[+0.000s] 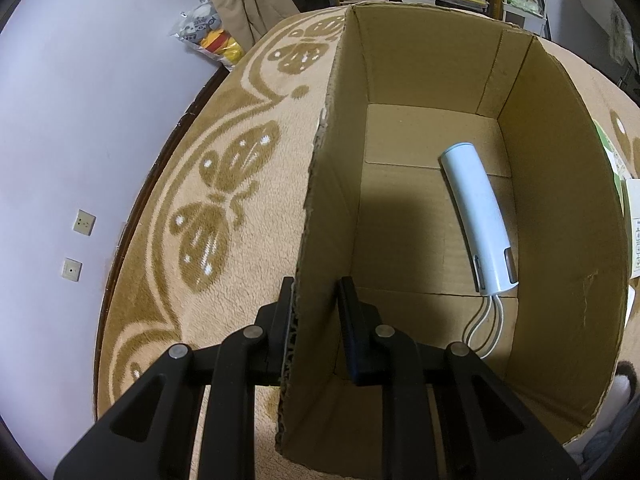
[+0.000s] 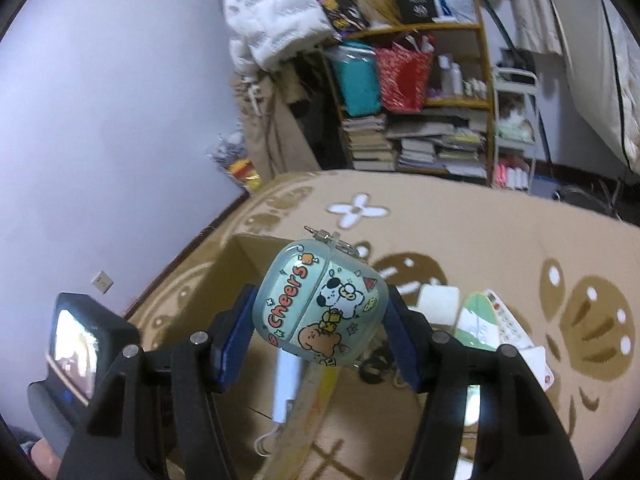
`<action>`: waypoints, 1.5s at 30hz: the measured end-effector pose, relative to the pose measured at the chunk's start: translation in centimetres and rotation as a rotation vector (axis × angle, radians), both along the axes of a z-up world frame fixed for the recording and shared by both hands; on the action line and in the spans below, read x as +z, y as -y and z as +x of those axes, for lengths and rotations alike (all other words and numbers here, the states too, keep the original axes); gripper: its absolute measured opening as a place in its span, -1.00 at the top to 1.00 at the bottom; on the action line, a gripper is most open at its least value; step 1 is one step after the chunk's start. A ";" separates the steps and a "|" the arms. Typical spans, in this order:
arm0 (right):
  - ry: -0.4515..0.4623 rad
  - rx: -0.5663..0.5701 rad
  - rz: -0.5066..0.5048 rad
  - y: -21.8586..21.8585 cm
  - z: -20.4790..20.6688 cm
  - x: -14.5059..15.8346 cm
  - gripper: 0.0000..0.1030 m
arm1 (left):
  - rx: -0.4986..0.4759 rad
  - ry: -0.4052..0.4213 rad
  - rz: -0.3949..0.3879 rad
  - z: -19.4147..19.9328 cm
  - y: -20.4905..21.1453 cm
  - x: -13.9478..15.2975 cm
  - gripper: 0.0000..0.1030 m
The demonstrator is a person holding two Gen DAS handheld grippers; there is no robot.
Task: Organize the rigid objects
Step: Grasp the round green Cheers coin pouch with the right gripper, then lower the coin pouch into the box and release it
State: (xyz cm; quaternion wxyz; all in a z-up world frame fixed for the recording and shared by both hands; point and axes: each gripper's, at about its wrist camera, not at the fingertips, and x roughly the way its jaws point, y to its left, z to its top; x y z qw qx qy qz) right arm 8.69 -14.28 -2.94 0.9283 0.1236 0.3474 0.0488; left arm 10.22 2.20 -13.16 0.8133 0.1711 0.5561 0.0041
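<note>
Right wrist cam: right gripper (image 2: 320, 312) clamps the rounded cartoon case (image 2: 320, 308), could slip off-target. Left gripper (image 1: 316, 320) pinches the cardboard box (image 1: 320, 200) wall, box might tip w/ a tug.

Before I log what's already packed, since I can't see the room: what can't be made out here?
- Left wrist view: the cardboard box near end, cut off by the frame edge.
- Right wrist view: the light blue device inside the box, mostly hidden behind the cartoon case.
- Right wrist view: items beside the remote, blurred.

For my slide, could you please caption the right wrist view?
Right gripper holds a cartoon-printed case above the cardboard box.
</note>
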 end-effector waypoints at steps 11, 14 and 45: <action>-0.045 0.082 -0.071 -2.6 0.2 -2.9 -0.28 | 0.000 0.000 -0.002 -0.1 0.0 -0.1 0.61; -0.038 0.097 -0.103 -3.1 0.2 -3.3 -0.28 | 0.000 -0.001 -0.004 0.0 0.1 0.0 0.61; -0.055 0.117 -0.137 -4.1 0.4 -3.9 -0.31 | 0.006 -0.009 -0.013 0.1 -0.4 -0.1 0.60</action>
